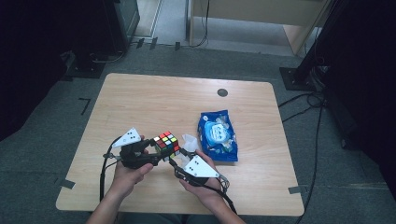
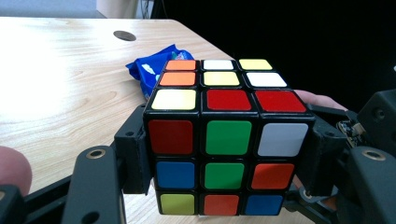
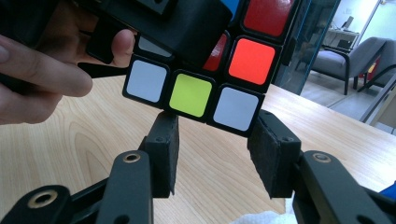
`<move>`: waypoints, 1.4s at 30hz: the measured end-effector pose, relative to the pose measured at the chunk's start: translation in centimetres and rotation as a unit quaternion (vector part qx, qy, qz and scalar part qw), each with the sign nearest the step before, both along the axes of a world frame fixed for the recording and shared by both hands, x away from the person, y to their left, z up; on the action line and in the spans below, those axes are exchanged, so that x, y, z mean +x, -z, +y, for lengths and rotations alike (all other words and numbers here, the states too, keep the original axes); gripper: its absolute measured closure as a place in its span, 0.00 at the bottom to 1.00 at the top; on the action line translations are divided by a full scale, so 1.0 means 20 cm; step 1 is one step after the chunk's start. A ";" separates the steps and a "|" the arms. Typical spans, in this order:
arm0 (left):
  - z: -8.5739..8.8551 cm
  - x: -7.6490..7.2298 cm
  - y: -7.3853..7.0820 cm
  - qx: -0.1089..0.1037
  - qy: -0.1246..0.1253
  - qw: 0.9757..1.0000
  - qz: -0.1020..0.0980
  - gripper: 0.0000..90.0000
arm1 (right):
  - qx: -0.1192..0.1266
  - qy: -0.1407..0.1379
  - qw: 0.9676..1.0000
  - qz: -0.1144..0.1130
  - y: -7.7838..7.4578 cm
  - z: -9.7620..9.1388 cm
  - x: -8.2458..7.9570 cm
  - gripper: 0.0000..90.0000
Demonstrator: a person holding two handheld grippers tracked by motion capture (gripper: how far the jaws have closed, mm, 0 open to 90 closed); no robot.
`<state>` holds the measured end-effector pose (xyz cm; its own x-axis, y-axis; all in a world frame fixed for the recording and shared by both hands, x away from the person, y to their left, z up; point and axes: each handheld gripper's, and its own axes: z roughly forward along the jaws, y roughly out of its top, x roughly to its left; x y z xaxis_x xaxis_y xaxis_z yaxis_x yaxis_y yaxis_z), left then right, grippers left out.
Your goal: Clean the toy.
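Observation:
A scrambled Rubik's cube (image 1: 166, 142) hangs just above the wooden table (image 1: 140, 102) near its front edge. My left gripper (image 1: 156, 148) is shut on it: in the left gripper view both black pads press the cube (image 2: 224, 140) on its left and right sides. My right gripper (image 1: 180, 153) comes in from the right and below. In the right gripper view its two pads stand apart under the bottom row of the cube (image 3: 191, 93), their tips at its lower edge and not clamping it. The person's left fingers (image 3: 42, 79) lie beside the cube.
A blue packet of wipes (image 1: 217, 135) lies just right of the hands, with a crumpled white tissue (image 1: 189, 139) between it and the cube. A round cable hole (image 1: 222, 92) sits near the table's far edge. Dark stands and cables surround the table.

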<state>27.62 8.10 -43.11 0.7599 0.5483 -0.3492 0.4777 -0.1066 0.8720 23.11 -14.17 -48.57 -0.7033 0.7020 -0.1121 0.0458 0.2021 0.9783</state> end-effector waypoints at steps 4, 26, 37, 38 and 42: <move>-0.01 0.00 0.01 0.003 -0.003 1.000 0.001 0.38 | 0.004 0.001 1.000 0.014 0.00 0.01 -0.01 0.61; -0.04 -0.03 0.04 0.011 -0.006 0.999 -0.030 0.38 | 0.026 -0.001 0.999 0.037 -0.01 0.02 -0.03 0.60; 0.06 -0.02 0.01 0.015 -0.035 0.997 -0.064 0.38 | 0.000 -0.016 0.999 0.036 -0.04 -0.04 0.02 0.44; 0.09 -0.02 0.01 0.012 -0.042 0.997 -0.062 0.38 | 0.005 -0.007 0.999 0.046 -0.04 -0.08 0.04 0.42; 0.11 0.00 0.01 0.010 -0.048 0.997 -0.060 0.38 | 0.007 0.000 0.998 0.065 -0.05 -0.14 0.07 0.41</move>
